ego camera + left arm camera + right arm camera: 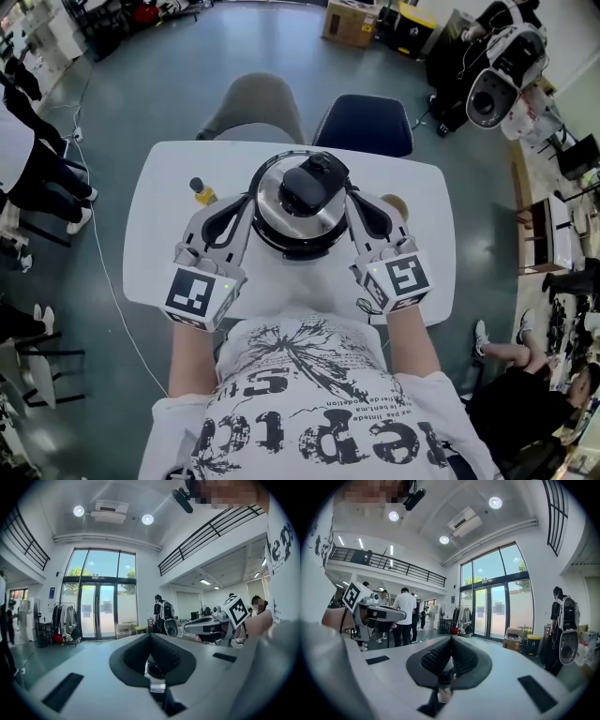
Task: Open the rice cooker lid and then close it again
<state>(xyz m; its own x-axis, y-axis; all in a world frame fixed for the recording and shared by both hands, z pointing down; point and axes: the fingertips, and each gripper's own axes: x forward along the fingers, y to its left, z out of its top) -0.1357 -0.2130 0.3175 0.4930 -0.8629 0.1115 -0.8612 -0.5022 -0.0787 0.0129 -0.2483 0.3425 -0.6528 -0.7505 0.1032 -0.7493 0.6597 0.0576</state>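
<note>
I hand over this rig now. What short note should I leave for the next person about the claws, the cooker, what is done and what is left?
Left claw: shut, empty, at the left side of the cooker.
Right claw: shut, empty, at its right side.
Cooker: in the middle of the table, lid down, black handle on top. Neither claw is on the handle.
Done: nothing that shows. Whether the lid was already opened once cannot be told.
Left: as it looks, open the lid, then close it again.
</note>
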